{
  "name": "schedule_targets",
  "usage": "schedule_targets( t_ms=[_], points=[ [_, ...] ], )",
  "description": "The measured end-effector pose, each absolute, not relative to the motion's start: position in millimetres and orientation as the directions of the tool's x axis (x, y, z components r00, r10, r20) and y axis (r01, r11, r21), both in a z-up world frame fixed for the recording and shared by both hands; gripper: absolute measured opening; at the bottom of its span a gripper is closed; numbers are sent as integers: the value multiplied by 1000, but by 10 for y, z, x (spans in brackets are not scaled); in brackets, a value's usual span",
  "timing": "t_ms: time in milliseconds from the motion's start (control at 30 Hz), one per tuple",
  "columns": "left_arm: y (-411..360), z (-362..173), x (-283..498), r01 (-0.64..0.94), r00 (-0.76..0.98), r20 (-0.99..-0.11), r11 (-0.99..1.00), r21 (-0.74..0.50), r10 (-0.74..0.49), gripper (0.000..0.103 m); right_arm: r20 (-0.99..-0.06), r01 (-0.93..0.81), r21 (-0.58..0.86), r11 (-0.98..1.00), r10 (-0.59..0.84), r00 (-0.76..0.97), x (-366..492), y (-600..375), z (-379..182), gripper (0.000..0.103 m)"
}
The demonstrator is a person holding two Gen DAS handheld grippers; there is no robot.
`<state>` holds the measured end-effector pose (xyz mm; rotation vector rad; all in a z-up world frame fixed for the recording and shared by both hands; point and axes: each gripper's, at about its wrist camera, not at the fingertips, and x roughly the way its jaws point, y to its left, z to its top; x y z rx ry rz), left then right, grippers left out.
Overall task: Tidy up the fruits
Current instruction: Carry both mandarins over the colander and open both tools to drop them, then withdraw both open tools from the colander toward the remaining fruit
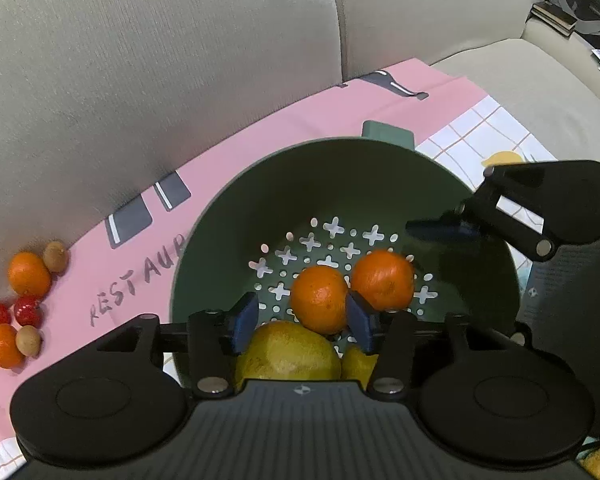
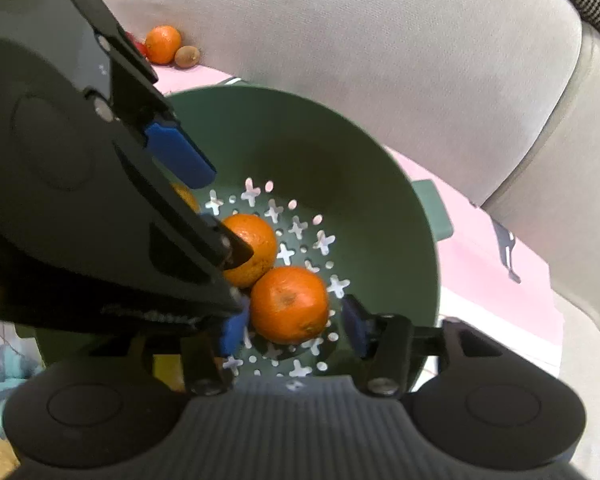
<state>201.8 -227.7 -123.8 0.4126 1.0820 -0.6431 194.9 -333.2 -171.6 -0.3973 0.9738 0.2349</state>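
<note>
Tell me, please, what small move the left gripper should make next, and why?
Probably lift the left gripper up out of the green bowl and swing it toward the fruit left on the pink cloth. Its jaws stand open and hold nothing, two oranges already lie in the bowl, and another orange waits outside by the sofa back.

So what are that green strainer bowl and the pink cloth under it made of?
The green strainer bowl looks like moulded plastic with a matte finish: uniform colour, smooth wall, and cleanly cut cross and round holes in its base. The pink cloth seems to be a thin printed sheet, fabric or perhaps vinyl; it lies flat on the sofa with printed lettering, and the weave is too fine to tell.
</note>
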Motion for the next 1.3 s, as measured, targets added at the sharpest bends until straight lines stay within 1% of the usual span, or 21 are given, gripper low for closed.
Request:
schedule_targets(
  t_ms=[33,100,167,300,367,500,600,800,867,933,1100,1300],
  points=[
    [-2270,-1213,2006,663,323,-904,749,5,-279,61,-834,-363,-223,905,16,552,1943,-3328,-1689,60],
    [-2245,-1148,1977,662,333,-899,750,9,-283,63,-828,-355,-225,907,14,561,1921,-3317,-1649,63],
    [-2215,-1078,1947,661,345,-893,750,12,-290,65,-821,-349,-229,909,12,570,1900,-3301,-1601,68],
    [-2115,-904,1845,652,385,-873,758,27,-300,69,-804,-330,-234,915,8,594,1805,-3267,-1485,75],
    [-2056,-818,1799,639,408,-862,769,33,-301,70,-794,-308,-224,925,10,608,1650,-3242,-1390,79],
    [-1908,-651,1727,605,451,-841,795,43,-298,71,-787,-265,-164,950,36,616,1548,-3229,-1255,79],
    [-1793,-533,1676,574,481,-833,817,65,-272,72,-787,-237,-110,965,61,614,1497,-3199,-1180,79],
    [-1543,-341,1573,517,527,-817,852,88,-235,73,-786,-238,-53,970,106,609,1384,-3034,-1016,80],
    [-1444,-277,1541,498,543,-808,862,89,-230,73,-781,-236,-40,971,117,613,1341,-2959,-957,90],
    [-1341,-215,1515,480,558,-798,873,88,-226,73,-772,-236,-17,972,137,621,1307,-2898,-901,91],
    [-1051,-79,1494,411,601,-770,909,67,-215,74,-758,-257,11,966,176,628,1280,-2723,-762,91],
    [-636,21,1509,316,659,-720,949,3,-218,80,-742,-256,21,967,186,644,1336,-2508,-656,91]
  ],
)
